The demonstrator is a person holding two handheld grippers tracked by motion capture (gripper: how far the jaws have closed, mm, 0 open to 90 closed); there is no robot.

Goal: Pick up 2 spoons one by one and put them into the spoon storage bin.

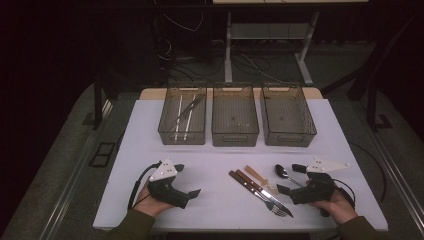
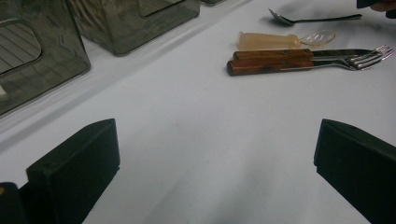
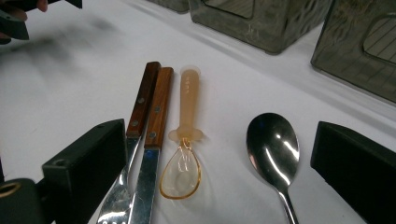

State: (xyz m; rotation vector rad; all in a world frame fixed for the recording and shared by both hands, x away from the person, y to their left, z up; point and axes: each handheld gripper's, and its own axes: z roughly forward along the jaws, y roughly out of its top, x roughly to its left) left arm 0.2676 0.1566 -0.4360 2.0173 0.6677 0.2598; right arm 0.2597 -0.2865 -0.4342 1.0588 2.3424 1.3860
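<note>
Your hands sit closest, at the near edge of the white table point(image 1: 150, 125), each with a claw spread wide and holding nothing. Your left gripper point(image 1: 182, 181) rests on the left part of the table with bare surface between its jaws and open room all round. Your right gripper point(image 1: 291, 179) lies at the right, jaws on either side of the cutlery: between them you see the metal spoon point(image 3: 273, 148), the clear amber plastic spoon point(image 3: 183, 154) beside it, and next to that the wood-handled knife point(image 3: 152, 154) and wood-handled fork point(image 3: 128, 154), these two lying side by side and touching, the fork partly behind your left-hand jaw in the right gripper view. The cutlery lies in the near middle-right of the table, well apart from the bins. At the far edge three smoky see-through bins stand in a row, close together: the left bin point(image 1: 183, 137) holds a few long thin sticks, which look like chopsticks, some pale and some dark; the middle bin point(image 1: 235, 137) and the right bin point(image 1: 289, 137) look empty. A wide strip of bare table runs between bins and cutlery. Around the table the room is dark, with grey floor point(image 1: 65, 165), loose cables and the legs of another table point(image 1: 229, 50) behind.
</note>
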